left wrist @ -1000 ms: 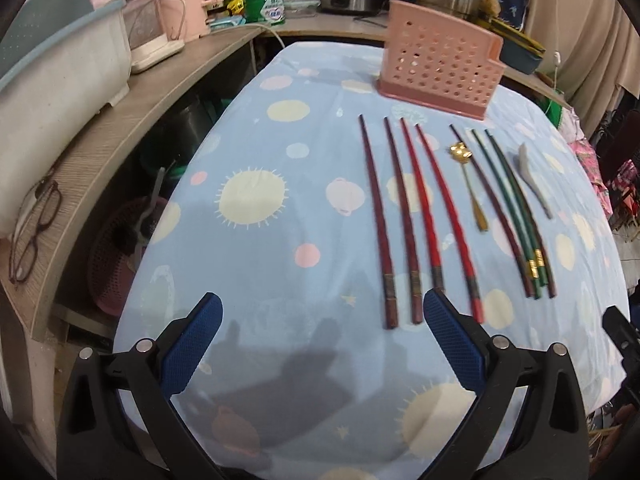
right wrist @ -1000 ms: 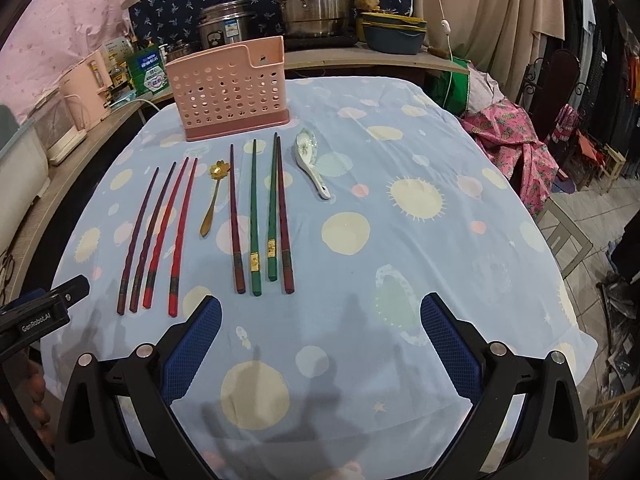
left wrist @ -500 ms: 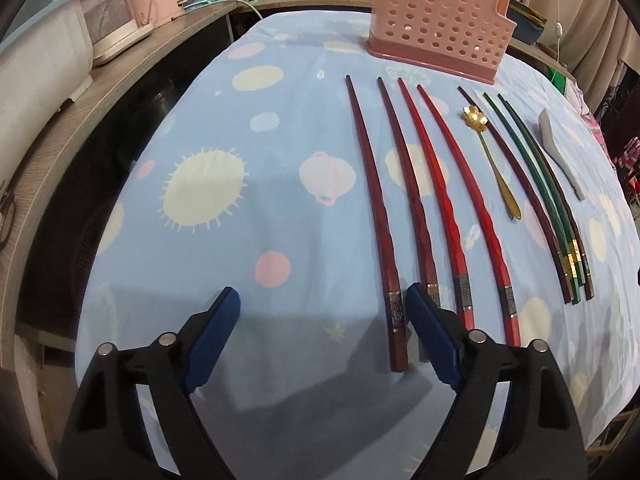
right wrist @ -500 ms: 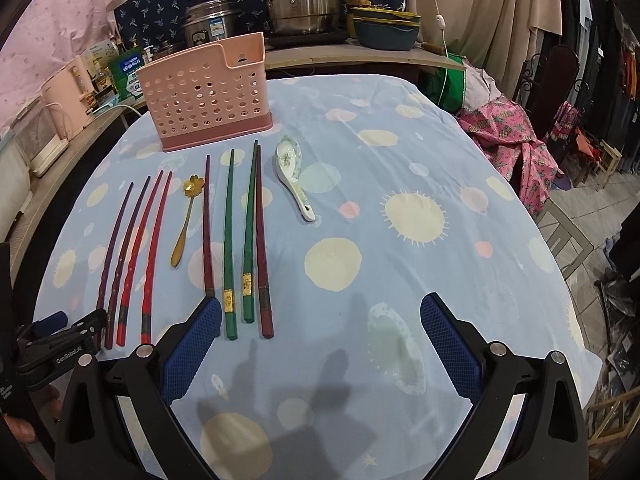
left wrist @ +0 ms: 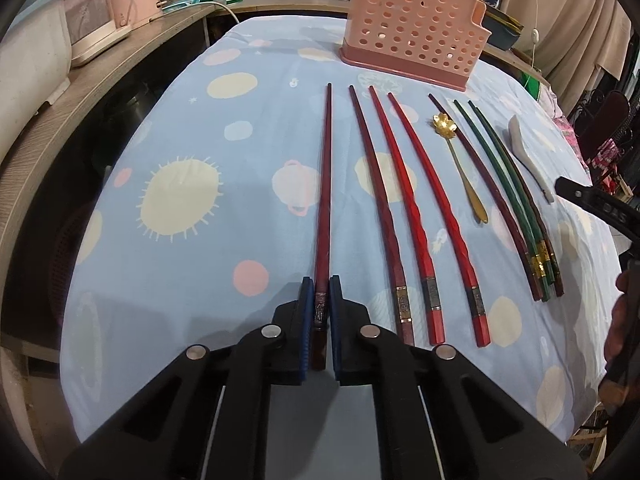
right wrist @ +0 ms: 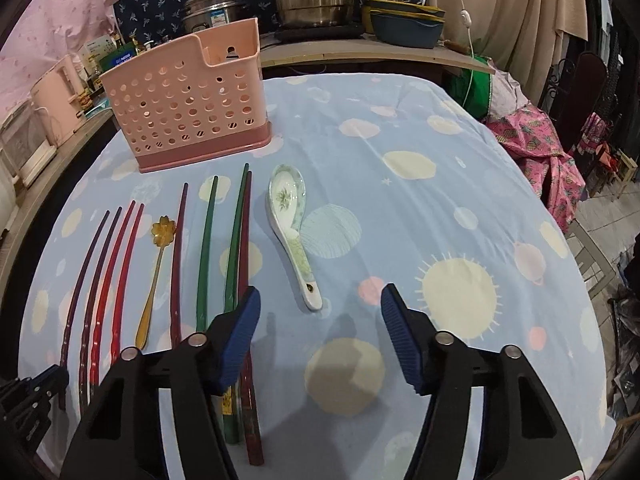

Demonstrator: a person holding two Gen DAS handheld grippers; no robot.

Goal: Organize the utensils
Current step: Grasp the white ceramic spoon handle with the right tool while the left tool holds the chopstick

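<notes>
Left gripper (left wrist: 319, 312) angled down at table (left wrist: 180, 248), jaws closing on butt of leftmost dark red chopstick (left wrist: 325, 200), pads pressing it. Right gripper (right wrist: 316, 336) angled down beside green chopsticks (right wrist: 204, 256), jaws closing, only bare cloth between them. Pink perforated holder (right wrist: 188, 100) upright at far edge; contents cannot tell.

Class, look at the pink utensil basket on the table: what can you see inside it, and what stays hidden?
Through the open top of the pink basket only its inner walls and holes show; no utensils stick out. Its floor is hidden by the front wall, so whether anything lies there cannot be told.
</notes>
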